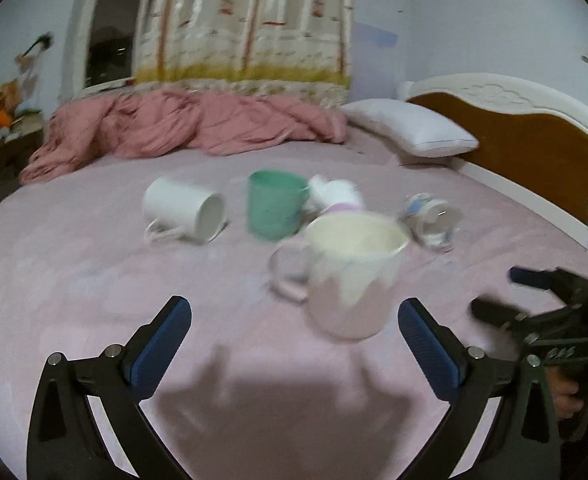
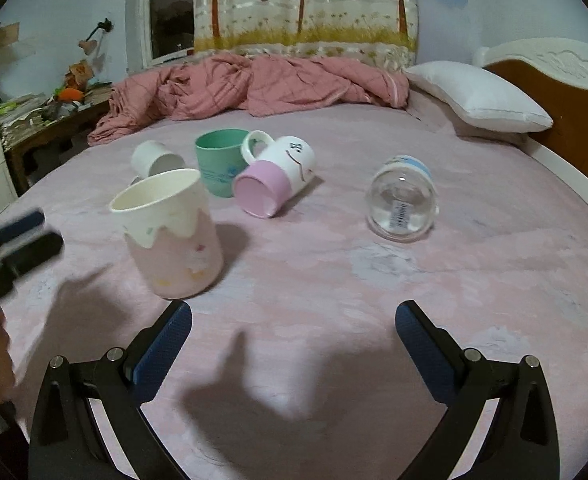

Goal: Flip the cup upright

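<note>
A pink cup with a cream drip rim (image 1: 352, 276) (image 2: 172, 236) stands upright, slightly tilted, on the pink bed sheet (image 2: 334, 272). A green cup (image 1: 275, 205) (image 2: 217, 162) stands upright behind it. A white mug (image 1: 186, 210) (image 2: 155, 159), a white-and-pink mug (image 2: 276, 178) (image 1: 336, 196) and a clear glass cup (image 2: 401, 200) (image 1: 430, 216) lie on their sides. My left gripper (image 1: 294, 322) is open and empty, just in front of the pink cup. My right gripper (image 2: 294, 322) is open and empty, near of the cups.
A crumpled pink quilt (image 2: 246, 84) lies along the far side of the bed. A white pillow (image 2: 482, 96) and the headboard (image 1: 514, 128) are at the right. A cluttered side table (image 2: 42, 116) stands at the left.
</note>
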Demonstrator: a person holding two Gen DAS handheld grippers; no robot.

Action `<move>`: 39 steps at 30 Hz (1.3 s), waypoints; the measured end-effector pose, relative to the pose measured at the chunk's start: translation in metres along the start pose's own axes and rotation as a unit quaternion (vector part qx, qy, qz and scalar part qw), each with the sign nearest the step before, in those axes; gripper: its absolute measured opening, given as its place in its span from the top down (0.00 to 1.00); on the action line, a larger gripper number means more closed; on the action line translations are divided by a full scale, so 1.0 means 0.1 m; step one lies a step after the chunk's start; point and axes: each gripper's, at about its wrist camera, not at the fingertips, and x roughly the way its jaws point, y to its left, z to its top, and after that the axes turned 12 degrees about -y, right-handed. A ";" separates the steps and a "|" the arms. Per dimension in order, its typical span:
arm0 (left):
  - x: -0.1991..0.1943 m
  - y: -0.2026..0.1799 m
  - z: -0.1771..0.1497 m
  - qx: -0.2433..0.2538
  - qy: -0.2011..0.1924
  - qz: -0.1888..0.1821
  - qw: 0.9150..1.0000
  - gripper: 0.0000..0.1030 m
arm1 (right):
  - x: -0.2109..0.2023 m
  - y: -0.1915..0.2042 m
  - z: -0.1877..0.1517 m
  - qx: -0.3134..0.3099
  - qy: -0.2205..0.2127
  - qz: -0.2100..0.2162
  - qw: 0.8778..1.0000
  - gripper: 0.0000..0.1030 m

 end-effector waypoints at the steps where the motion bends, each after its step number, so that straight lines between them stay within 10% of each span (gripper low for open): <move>1: 0.00 0.05 -0.07 -0.007 0.001 0.006 1.000 0.00 | 0.00 0.03 -0.01 -0.003 -0.003 -0.001 1.000 0.00; 39: 0.06 0.12 -0.30 -0.013 -0.012 0.057 0.998 0.00 | 0.16 0.27 -0.18 -0.026 -0.027 -0.032 0.999 0.00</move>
